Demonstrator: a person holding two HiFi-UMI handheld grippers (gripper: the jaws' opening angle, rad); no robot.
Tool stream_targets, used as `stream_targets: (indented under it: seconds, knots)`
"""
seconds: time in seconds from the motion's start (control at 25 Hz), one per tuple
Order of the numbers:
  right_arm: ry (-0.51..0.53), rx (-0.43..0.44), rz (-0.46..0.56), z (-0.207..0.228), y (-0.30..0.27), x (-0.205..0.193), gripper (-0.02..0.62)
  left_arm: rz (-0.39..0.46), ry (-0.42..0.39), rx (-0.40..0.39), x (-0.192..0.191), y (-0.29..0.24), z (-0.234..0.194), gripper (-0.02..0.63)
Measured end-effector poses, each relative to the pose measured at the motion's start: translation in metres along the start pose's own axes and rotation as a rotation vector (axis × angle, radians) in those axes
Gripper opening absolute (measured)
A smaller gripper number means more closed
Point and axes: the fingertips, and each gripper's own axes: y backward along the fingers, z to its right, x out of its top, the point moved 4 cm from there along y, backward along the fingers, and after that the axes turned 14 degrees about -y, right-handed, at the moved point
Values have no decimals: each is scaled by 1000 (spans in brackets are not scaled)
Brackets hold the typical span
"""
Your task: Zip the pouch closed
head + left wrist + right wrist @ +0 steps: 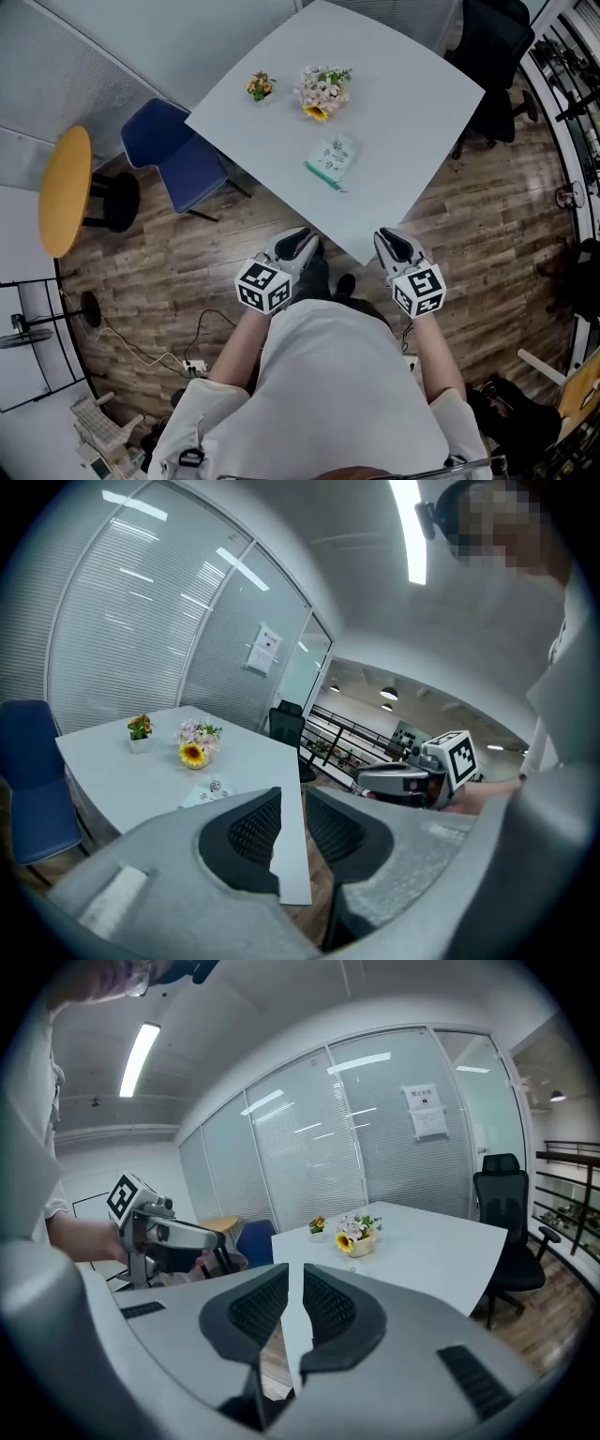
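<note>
Both grippers hung low by the person's body, short of the table and touching nothing on it. The left gripper had its fingers drawn almost together, only a thin slit between the dark ribbed pads, and nothing was held there; through that slit the table's pale edge showed. The right gripper was the same: fingers nearly closed, empty, pointed toward the table's near corner.

The pouch lay flat on the table, well apart from both grippers, a pale patterned thing with a teal strip along the edge nearest the person. From the head view it was too small to say whether that edge was zipped or open.

Beyond it stood a bunch of flowers with a yellow bloom, and beside that a small potted plant. A blue chair sat at the table's left side.
</note>
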Motion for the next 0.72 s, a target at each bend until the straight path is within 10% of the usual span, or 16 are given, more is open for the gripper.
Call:
stream_targets:
  seconds: [0.72]
  knots:
    - [-59, -136, -144, 53, -134, -1, 48, -158, -38, -251, -46, -115, -123, 80]
